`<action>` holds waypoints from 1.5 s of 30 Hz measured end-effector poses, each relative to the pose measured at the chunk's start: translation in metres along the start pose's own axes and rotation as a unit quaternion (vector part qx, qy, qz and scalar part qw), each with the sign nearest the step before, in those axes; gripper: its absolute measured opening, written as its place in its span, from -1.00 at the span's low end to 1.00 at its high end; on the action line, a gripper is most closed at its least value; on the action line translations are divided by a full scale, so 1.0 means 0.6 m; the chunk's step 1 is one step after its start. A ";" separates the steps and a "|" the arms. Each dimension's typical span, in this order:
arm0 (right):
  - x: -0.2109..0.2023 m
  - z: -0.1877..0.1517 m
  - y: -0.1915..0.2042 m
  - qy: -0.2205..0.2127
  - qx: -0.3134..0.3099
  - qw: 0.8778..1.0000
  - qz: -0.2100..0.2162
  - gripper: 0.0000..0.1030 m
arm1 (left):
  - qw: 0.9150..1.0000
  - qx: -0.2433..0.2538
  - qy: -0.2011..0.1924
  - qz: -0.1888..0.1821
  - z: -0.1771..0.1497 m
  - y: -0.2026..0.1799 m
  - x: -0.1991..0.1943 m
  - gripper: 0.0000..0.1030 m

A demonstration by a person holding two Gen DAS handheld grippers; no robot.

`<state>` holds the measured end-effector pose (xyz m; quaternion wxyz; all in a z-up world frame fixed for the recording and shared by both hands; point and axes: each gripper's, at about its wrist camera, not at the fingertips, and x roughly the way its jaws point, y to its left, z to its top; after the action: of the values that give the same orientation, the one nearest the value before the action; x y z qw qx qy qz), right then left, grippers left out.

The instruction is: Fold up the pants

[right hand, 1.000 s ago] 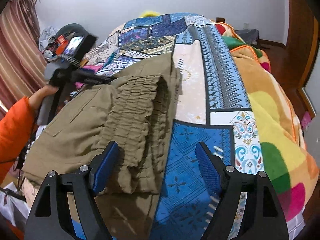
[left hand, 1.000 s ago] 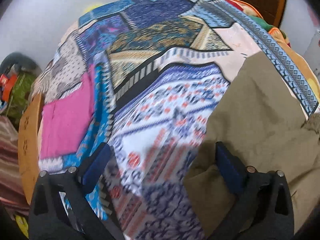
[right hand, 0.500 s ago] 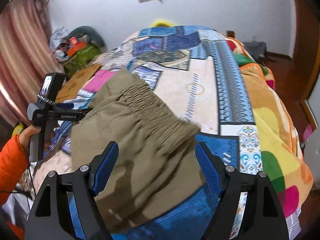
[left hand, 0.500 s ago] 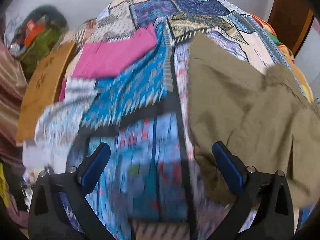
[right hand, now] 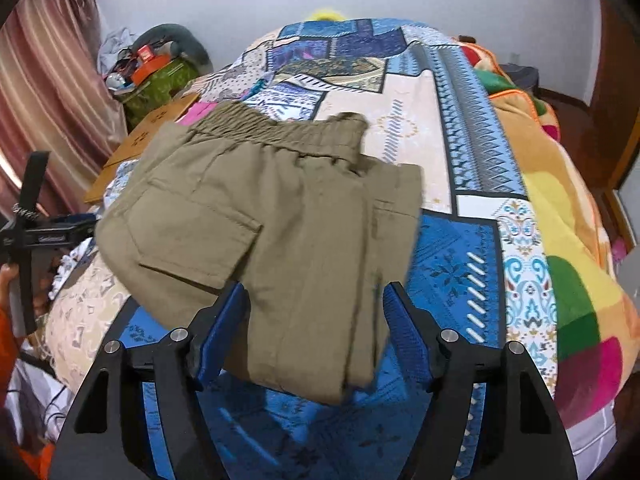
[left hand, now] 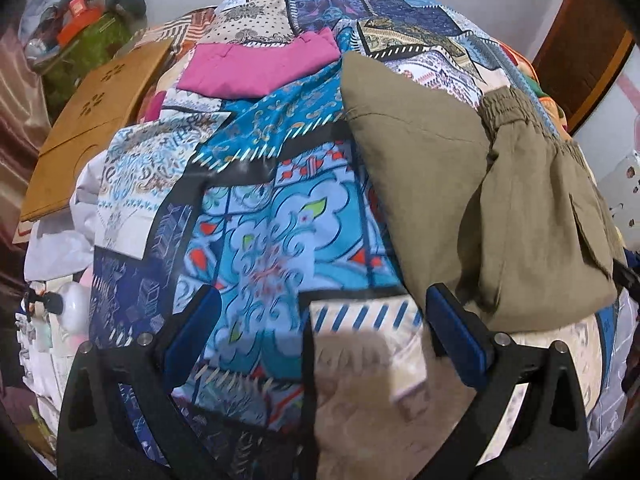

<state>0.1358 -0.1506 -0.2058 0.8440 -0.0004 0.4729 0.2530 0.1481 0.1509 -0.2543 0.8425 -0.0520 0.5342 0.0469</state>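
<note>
The right hand-held gripper is closing, its jaws straddling the near fold of the olive cargo pants without pressing it. The left hand-held gripper gapes empty over the patchwork bedspread; the pants lie folded on the bed, waistband farthest away.

Left gripper tilted down, jaws wide, nothing between. Right gripper tilted down too, jaws closing (pads not pressing yet). Hand in orange sleeve holds left one.
</note>
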 end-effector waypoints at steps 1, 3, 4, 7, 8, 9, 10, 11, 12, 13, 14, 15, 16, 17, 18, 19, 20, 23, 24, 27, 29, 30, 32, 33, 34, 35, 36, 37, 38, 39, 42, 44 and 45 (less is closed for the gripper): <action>0.000 -0.001 -0.002 0.000 0.000 1.000 -0.002 0.32 | 1.000 0.005 0.001 0.013 -0.003 0.000 -0.003 1.00; -0.001 -0.003 -0.007 0.000 0.003 1.000 -0.001 0.32 | 0.998 0.027 0.001 0.056 -0.010 0.000 -0.005 1.00; -0.003 -0.003 -0.008 0.000 0.003 1.000 -0.002 0.32 | 0.998 0.029 0.001 0.063 -0.015 0.005 -0.008 1.00; -0.011 -0.004 -0.011 -0.002 -0.001 1.000 -0.013 0.32 | 0.998 0.018 0.001 0.067 -0.012 0.022 -0.025 0.88; -0.016 -0.003 -0.013 -0.002 0.000 1.000 -0.014 0.32 | 0.998 0.020 -0.005 0.064 -0.008 0.021 -0.033 0.88; -0.021 0.001 -0.015 -0.005 -0.001 1.000 -0.013 0.32 | 0.998 0.022 -0.017 0.057 0.000 0.018 -0.046 0.88; -0.026 0.004 -0.017 -0.008 -0.002 1.000 -0.015 0.32 | 0.998 0.023 -0.026 0.050 0.008 0.012 -0.055 0.88; -0.029 0.009 -0.017 -0.011 -0.003 1.000 -0.016 0.32 | 0.998 0.025 -0.034 0.041 0.016 0.006 -0.065 0.88; -0.033 0.014 -0.019 -0.015 -0.004 1.000 -0.015 0.32 | 0.998 0.031 -0.045 0.026 0.032 -0.008 -0.076 0.88; -0.038 0.024 -0.020 -0.022 -0.004 1.000 -0.011 0.32 | 0.998 0.038 -0.052 0.017 0.044 -0.019 -0.081 0.88; -0.040 0.031 -0.021 -0.027 -0.003 1.000 -0.010 0.32 | 0.997 0.045 -0.058 0.010 0.055 -0.030 -0.083 0.88; -0.040 0.040 -0.023 -0.032 -0.002 0.999 -0.009 0.32 | 0.996 0.058 -0.065 0.006 0.068 -0.044 -0.085 0.88; -0.039 0.048 -0.023 -0.036 -0.001 0.999 -0.009 0.32 | 0.995 0.072 -0.067 0.007 0.079 -0.058 -0.082 0.88; -0.036 0.057 -0.023 -0.038 0.001 0.999 -0.007 0.32 | 0.994 0.088 -0.066 0.010 0.089 -0.070 -0.074 0.88; -0.031 0.066 -0.021 -0.039 0.003 0.999 -0.002 0.32 | 0.993 0.097 -0.063 0.014 0.096 -0.077 -0.063 0.88; -0.025 0.069 -0.019 -0.037 0.002 0.999 0.002 0.32 | 0.993 0.102 -0.056 0.019 0.102 -0.080 -0.051 0.88; -0.020 0.071 -0.016 -0.036 0.000 0.999 0.005 0.32 | 0.993 0.106 -0.044 0.025 0.106 -0.080 -0.035 0.88; 0.008 0.061 -0.004 -0.018 -0.013 1.000 0.004 0.32 | 0.995 0.092 -0.009 0.037 0.103 -0.059 0.005 0.88; 0.024 0.052 0.000 -0.003 -0.016 1.000 0.003 0.32 | 0.997 0.079 0.002 0.025 0.096 -0.046 0.013 0.88; 0.042 0.034 -0.006 0.004 -0.005 1.000 0.014 0.35 | 0.997 0.039 0.048 -0.043 0.067 -0.013 0.039 0.89; 0.040 0.034 -0.017 0.008 0.012 1.000 0.026 0.36 | 0.995 0.020 0.056 -0.083 0.048 0.000 0.040 0.89; 0.041 0.035 -0.021 0.012 0.019 0.999 0.031 0.37 | 0.993 0.014 0.060 -0.098 0.042 0.005 0.038 0.89; 0.041 0.035 -0.021 0.013 0.021 0.999 0.029 0.39 | 0.991 0.010 0.064 -0.118 0.031 0.012 0.034 0.89; 0.039 0.034 -0.020 0.012 0.017 0.999 0.025 0.39 | 0.991 0.011 0.064 -0.119 0.026 0.014 0.032 0.89; 0.038 0.034 -0.018 0.010 0.014 1.000 0.022 0.39 | 0.991 0.011 0.063 -0.115 0.023 0.016 0.030 0.90; 0.036 0.033 -0.017 0.010 0.012 1.000 0.020 0.39 | 0.992 0.012 0.062 -0.108 0.019 0.017 0.026 0.95; 0.036 0.033 -0.017 0.010 0.012 1.000 0.020 0.39 | 0.994 0.017 0.061 -0.093 0.015 0.018 0.022 0.96; 0.036 0.033 -0.017 0.010 0.013 1.000 0.020 0.39 | 0.995 0.025 0.056 -0.080 0.012 0.017 0.015 0.95; 0.036 0.032 -0.017 0.010 0.013 1.000 0.019 0.39 | 0.997 0.035 0.051 -0.054 0.010 0.017 0.010 0.95; 0.036 0.033 -0.018 0.010 0.013 1.000 0.018 0.39 | 0.998 0.058 0.039 0.004 0.004 0.010 0.001 0.95; 0.032 0.036 -0.016 0.012 0.005 1.000 0.004 0.39 | 0.997 0.069 0.025 0.030 0.004 0.018 -0.020 0.90; 0.029 0.040 -0.017 0.012 -0.001 1.000 0.000 0.39 | 0.998 0.063 0.008 0.025 0.013 0.017 -0.036 0.89; 0.027 0.042 -0.017 0.010 -0.003 1.000 -0.001 0.39 | 0.998 0.062 -0.005 0.019 0.022 0.013 -0.046 0.89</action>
<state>0.1671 -0.1469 -0.2073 0.8393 -0.0062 0.4808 0.2537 0.1472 0.1598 -0.2239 0.8459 0.0107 0.5324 0.0300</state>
